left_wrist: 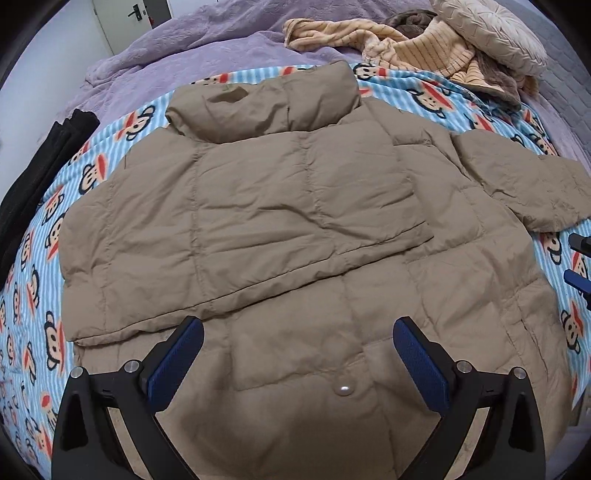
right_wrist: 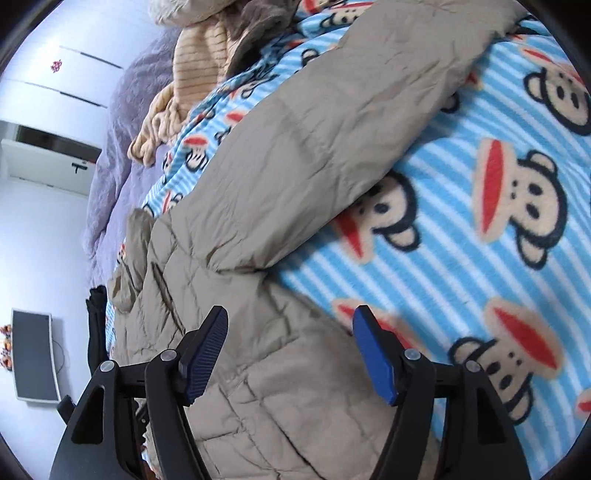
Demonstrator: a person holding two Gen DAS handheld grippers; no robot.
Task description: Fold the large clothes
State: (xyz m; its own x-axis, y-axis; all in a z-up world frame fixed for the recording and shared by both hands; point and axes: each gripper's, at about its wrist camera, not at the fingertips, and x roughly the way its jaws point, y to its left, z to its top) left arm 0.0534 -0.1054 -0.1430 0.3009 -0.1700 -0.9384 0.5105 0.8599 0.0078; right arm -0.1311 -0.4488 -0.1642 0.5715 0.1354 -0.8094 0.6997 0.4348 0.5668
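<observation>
L gripper (left_wrist: 298, 328) sits low at 6 o'clock in the left wrist view, jaws spread wide, nothing between them, blue pads (left_wrist: 177, 363) over the lower hem area of the tan puffer jacket (left_wrist: 295, 229). A metal snap (left_wrist: 344, 388) shows on the fabric just between the fingers. Can't tell if the tips touch the cloth.

The jacket lies flat on the monkey-print blanket (left_wrist: 33, 295), filling the centre. One side is folded over the body from 9 o'clock, its edge running diagonally across the middle. Collar (left_wrist: 266, 103) stands up toward 12 o'clock. The other sleeve (left_wrist: 524, 192) stretches out to 3 o'clock, w/ part of the R gripper (left_wrist: 580, 262) at the frame edge just below it.

Right wrist view: R gripper (right_wrist: 291, 321) also wide open, holding nothing; one finger is over the jacket's quilted edge, the other over the blanket. The sleeve runs away toward 1 o'clock.

Farther out, left wrist view: a black garment (left_wrist: 40, 177) at 9 o'clock on the blanket's edge, purple bedspread (left_wrist: 177, 48) at 11 o'clock, a heap of striped beige clothes (left_wrist: 406, 40) and a cream pillow (left_wrist: 491, 33) at 1 o'clock. A door (left_wrist: 133, 18) shows at 11 o'clock, beyond the bed. In the right wrist view a monitor (right_wrist: 35, 356) hangs at 8 o'clock.
</observation>
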